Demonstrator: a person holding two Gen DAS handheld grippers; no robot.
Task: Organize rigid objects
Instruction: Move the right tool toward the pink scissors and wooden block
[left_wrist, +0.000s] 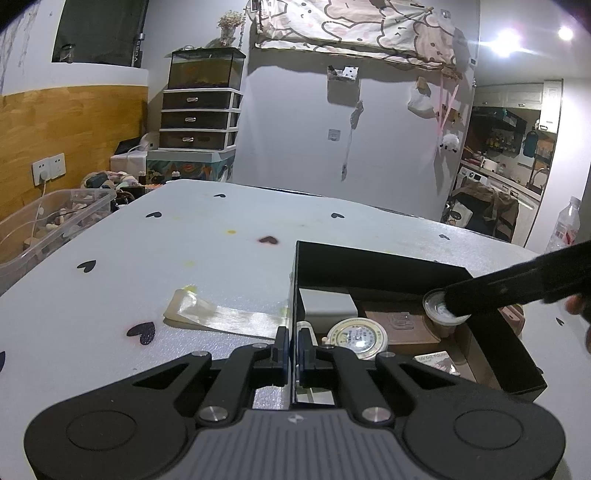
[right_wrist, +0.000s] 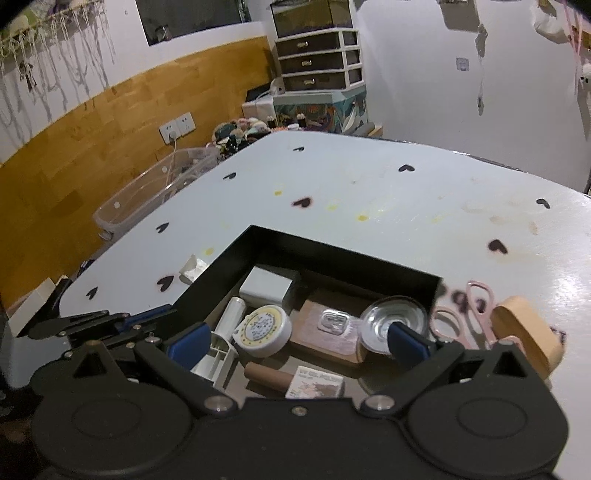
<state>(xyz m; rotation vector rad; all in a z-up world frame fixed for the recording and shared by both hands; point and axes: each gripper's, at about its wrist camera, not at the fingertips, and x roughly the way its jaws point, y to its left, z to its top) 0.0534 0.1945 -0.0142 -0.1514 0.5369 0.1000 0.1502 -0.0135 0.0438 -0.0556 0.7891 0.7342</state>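
Observation:
A black open box (left_wrist: 373, 267) (right_wrist: 229, 260) sits on the white table. It holds a white block (right_wrist: 264, 286), a round yellow-white tin (right_wrist: 263, 330) (left_wrist: 356, 338), a brown wooden board (right_wrist: 328, 332), a clear round lidded jar (right_wrist: 393, 325) (left_wrist: 441, 308), a white tube and a small printed packet. My left gripper (left_wrist: 293, 350) is shut on the box's left wall. My right gripper (right_wrist: 297, 341) is open above the box's contents, its right finger (right_wrist: 408, 343) against the clear jar.
Pink scissors (right_wrist: 463, 314) and a tan tape roll (right_wrist: 526, 338) lie right of the box. A strip of clear tape (left_wrist: 218, 314) lies left of it. A clear plastic bin (left_wrist: 48, 223) stands off the table's left edge. A water bottle (left_wrist: 565, 225) is at far right.

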